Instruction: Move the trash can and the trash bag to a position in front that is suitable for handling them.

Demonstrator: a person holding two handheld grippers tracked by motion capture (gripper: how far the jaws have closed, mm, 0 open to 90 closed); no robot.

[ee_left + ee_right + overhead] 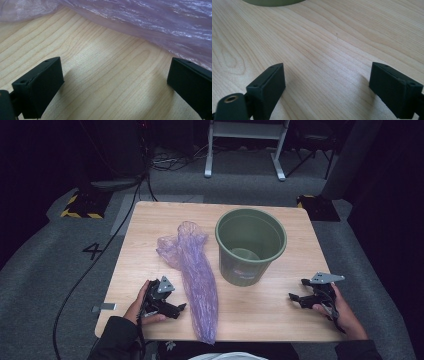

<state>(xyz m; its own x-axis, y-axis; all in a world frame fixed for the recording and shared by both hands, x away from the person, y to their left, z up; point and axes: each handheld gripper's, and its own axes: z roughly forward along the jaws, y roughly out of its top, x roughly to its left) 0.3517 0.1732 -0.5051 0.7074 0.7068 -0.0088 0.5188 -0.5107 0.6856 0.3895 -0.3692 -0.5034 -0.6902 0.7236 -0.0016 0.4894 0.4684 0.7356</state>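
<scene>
A long, crinkly, see-through purple plastic bag [196, 277] lies flat on the light wooden table [150, 220], just to the left of the round green plastic bin [250, 245], close to it but maybe not touching. The bag is long and thin. Its long line runs from the near edge of the table up toward the far side, and its wide, ruffled end points away, level with the bin's top rim. The left gripper [181, 308] rests on the table just left of the bag's near half, far from the bin, with its jaws wide apart and nothing between them. In the left gripper view the bag [150, 22] lies right in front of the jaws. The right gripper [294, 298] sits to the right of the bin, jaws also wide apart and empty. The step looks like picking up the bag. To do it well, the left gripper should slide forward low, pinch a good fold of the thin plastic, and lift slowly so it does not slip.
</scene>
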